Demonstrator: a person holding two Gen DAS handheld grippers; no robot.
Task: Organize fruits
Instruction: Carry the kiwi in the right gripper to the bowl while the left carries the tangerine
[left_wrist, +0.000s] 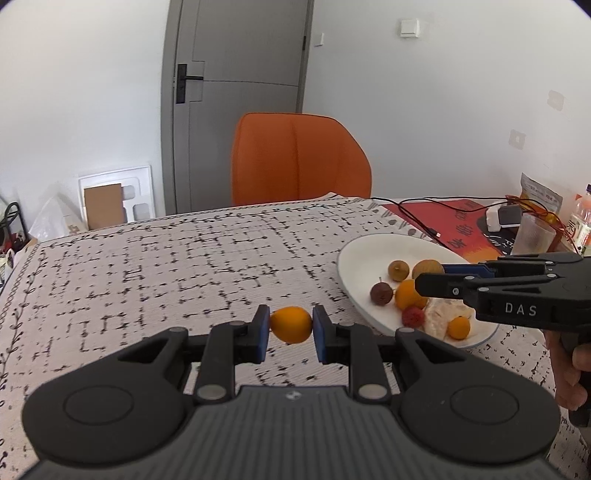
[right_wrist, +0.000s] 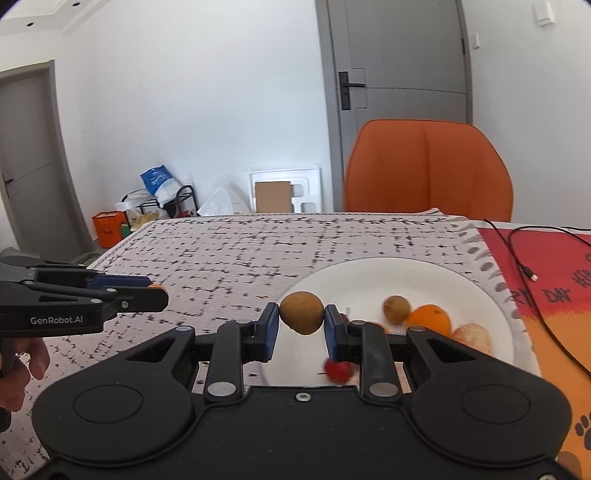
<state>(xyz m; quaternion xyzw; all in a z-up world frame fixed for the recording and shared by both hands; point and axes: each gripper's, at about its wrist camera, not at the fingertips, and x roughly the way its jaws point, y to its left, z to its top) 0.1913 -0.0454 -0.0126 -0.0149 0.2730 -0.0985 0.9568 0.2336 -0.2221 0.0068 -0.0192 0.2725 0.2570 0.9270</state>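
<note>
My left gripper (left_wrist: 290, 326) is shut on a small orange kumquat (left_wrist: 291, 324) and holds it above the patterned tablecloth, left of the white plate (left_wrist: 354, 258). My right gripper (right_wrist: 301, 320) is shut on a brown longan (right_wrist: 301, 312) and holds it over the plate's (right_wrist: 369, 273) left part. On the plate lie another longan (right_wrist: 396, 308), an orange fruit (right_wrist: 430, 318), a peeled citrus piece (right_wrist: 474, 336) and a red lychee (right_wrist: 337, 370). The left wrist view also shows a dark red fruit (left_wrist: 381, 293) and a small kumquat (left_wrist: 458, 327) on the plate.
An orange chair (left_wrist: 299, 162) stands at the table's far edge. A red mat (right_wrist: 546, 266) with a black cable (right_wrist: 517, 254) lies right of the plate. A glass (left_wrist: 533, 234), a bottle (left_wrist: 581, 218) and a snack bag (left_wrist: 539, 195) stand at the far right.
</note>
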